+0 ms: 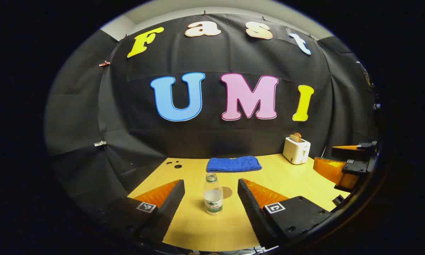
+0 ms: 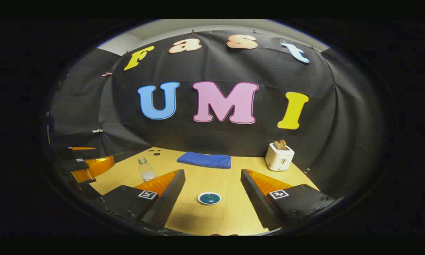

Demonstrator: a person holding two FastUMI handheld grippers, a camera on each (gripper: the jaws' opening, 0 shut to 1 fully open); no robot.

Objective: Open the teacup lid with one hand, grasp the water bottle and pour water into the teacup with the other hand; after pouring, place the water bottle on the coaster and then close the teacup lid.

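Bare table (image 1: 198, 230) around the water bottle (image 1: 212, 194); blue towel (image 1: 234, 164) and toaster (image 1: 296, 150) stand well behind.

Water bottle upright between the wide-apart fingers of the left hand-held gripper (image 1: 211, 193)

The water bottle (image 1: 212, 195) stands uncapped on the counter (image 1: 205, 230), touching neither finger, a round coaster (image 1: 227, 192) just behind it. Farther back lie a folded blue towel (image 1: 234, 164) and a white toaster (image 1: 296, 150) holding bread. The right hand-held gripper (image 1: 343, 163) shows at the right edge.
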